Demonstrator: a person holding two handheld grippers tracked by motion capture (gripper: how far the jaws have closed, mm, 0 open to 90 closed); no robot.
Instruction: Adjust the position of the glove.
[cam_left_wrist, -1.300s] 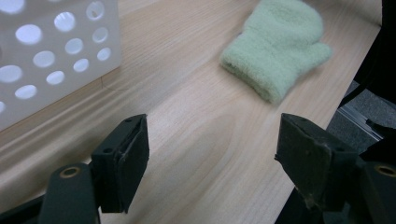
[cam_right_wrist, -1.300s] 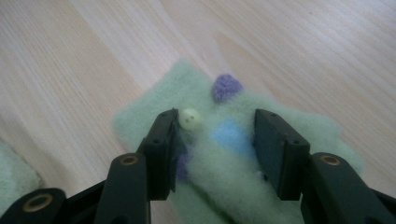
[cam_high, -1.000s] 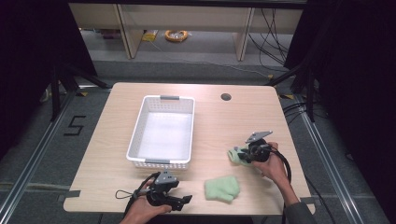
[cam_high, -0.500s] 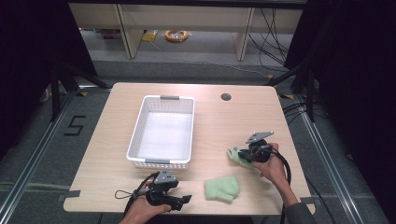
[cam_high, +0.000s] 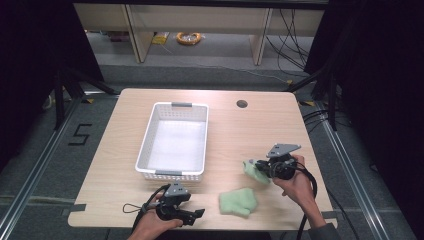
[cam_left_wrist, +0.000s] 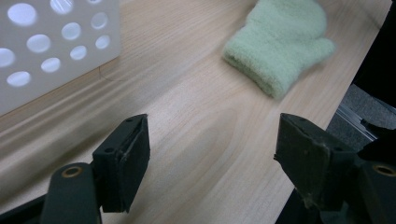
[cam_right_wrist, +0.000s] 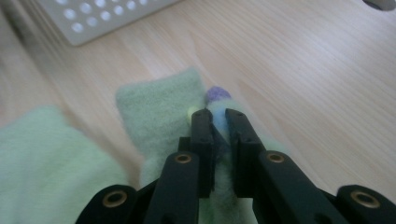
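Near the table's (cam_high: 235, 125) right edge, right gripper (cam_high: 256, 164) clamped on pale-green mitten (cam_high: 253, 172), cuff toward basket (cam_high: 174, 141).

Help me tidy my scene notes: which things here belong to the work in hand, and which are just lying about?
In the job:
- right tongs, shut on the held green mitten
- second green mitten, flat on the table
- white basket, nearby
- left tongs, open, idle

Lying about:
- yellow coil on the floor
- floor cables
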